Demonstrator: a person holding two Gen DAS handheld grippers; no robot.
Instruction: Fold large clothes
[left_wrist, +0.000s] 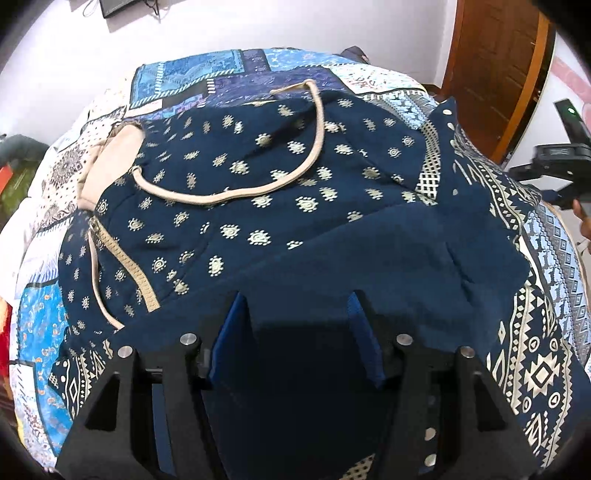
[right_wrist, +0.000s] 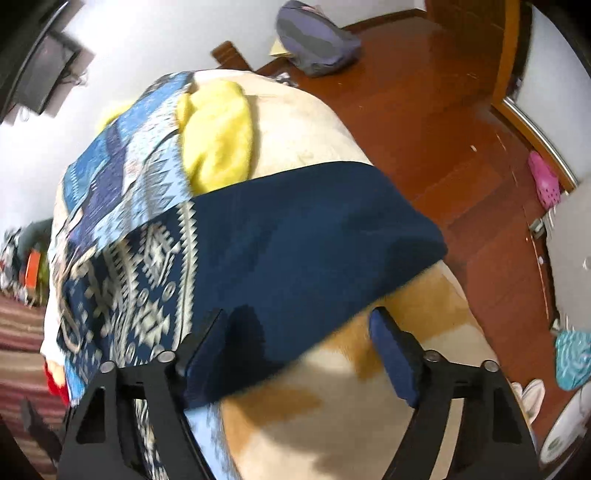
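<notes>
The navy dress (left_wrist: 280, 192) lies spread on the bed (left_wrist: 44, 206), ahead of the left gripper (left_wrist: 299, 314), whose jaws stand spread with plain navy cloth between them. The right gripper (right_wrist: 299, 332) also has spread jaws, over the dress's plain edge. To fold well, I would pinch both edge points level, then carry them across evenly. The right view is blurred; how the cloth lies beneath either gripper is hidden.
</notes>
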